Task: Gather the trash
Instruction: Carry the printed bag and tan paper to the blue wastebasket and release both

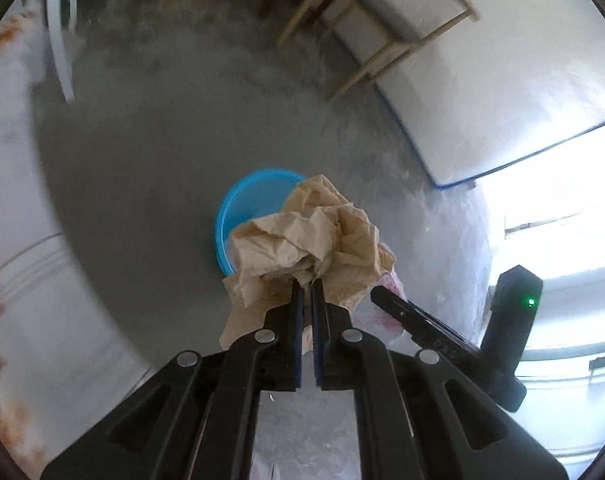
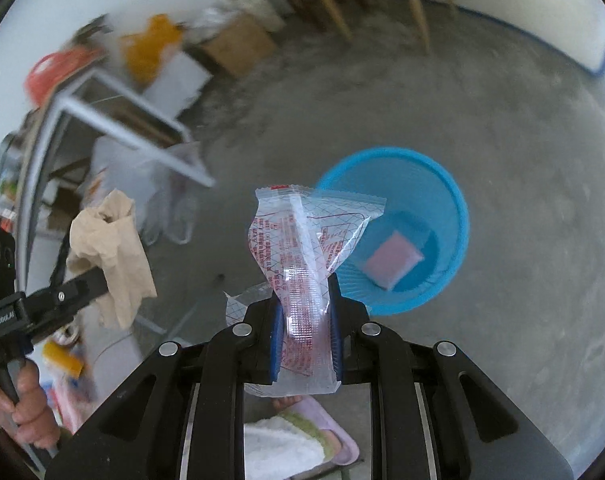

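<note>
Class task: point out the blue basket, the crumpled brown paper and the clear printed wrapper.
blue basket (image 2: 454, 196), right wrist view, on its rim
crumpled brown paper (image 1: 302, 240), left wrist view, on its middle folds
clear printed wrapper (image 2: 302, 248), right wrist view, on its printed middle

Around you: grey concrete floor (image 1: 150, 152), white wall (image 1: 482, 80), wooden chair (image 1: 382, 20), a cluttered white metal table (image 2: 114, 116).

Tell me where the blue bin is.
The blue bin stands on the grey floor, right of centre in the right wrist view, just beyond the plastic wrapper.
</note>
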